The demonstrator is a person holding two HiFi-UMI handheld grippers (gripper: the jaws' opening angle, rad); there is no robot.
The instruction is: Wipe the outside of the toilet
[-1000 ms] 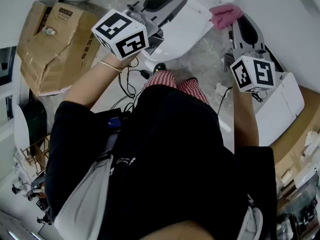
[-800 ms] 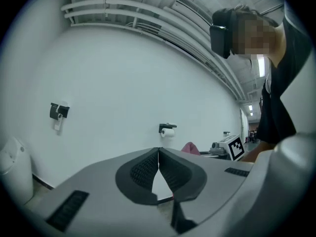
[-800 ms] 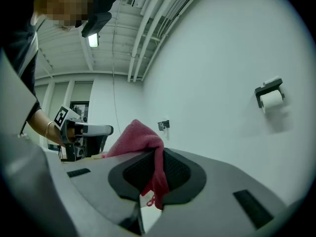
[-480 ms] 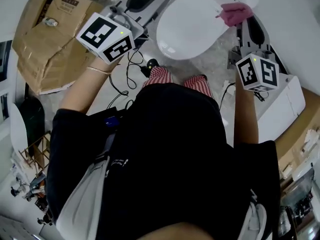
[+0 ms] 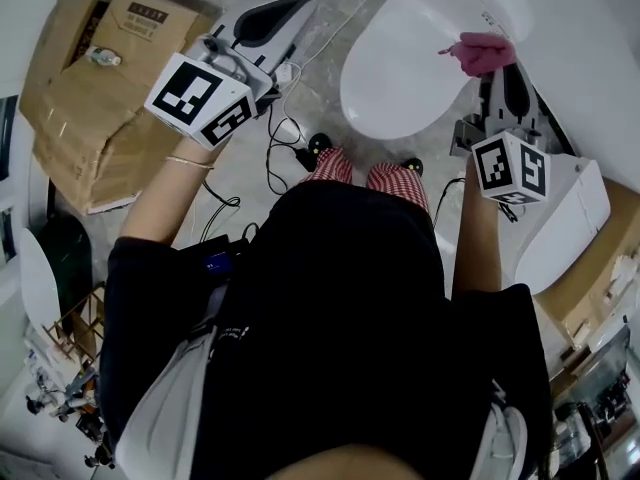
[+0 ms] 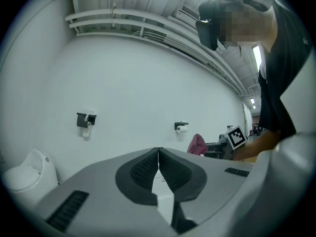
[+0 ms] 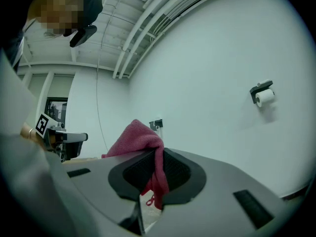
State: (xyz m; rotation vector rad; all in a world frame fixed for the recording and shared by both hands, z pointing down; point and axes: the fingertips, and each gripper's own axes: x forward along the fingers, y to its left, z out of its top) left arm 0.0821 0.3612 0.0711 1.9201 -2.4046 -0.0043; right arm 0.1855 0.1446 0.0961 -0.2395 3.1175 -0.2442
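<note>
The white toilet (image 5: 400, 73) lies at the top of the head view, its smooth lid facing up. My right gripper (image 5: 494, 71) is shut on a pink cloth (image 5: 483, 53), which rests against the toilet's right edge. In the right gripper view the pink cloth (image 7: 140, 142) bunches above the closed jaws and hangs down between them, with the right gripper (image 7: 157, 168) aimed at a white wall. My left gripper (image 5: 296, 6) is held off to the toilet's left, over the floor. The left gripper (image 6: 158, 156) is shut with nothing in it.
Crumpled cardboard boxes (image 5: 100, 78) lie at the left. Cables (image 5: 270, 163) trail over the floor by the person's feet. Another white fixture (image 5: 565, 223) stands at the right beside more cardboard (image 5: 600, 278). Toilet-paper holders (image 6: 85, 120) hang on the wall.
My left gripper has drawn away to the left, off the toilet. The right gripper keeps the cloth at the toilet's right edge, and the toilet now sits further right in view.
</note>
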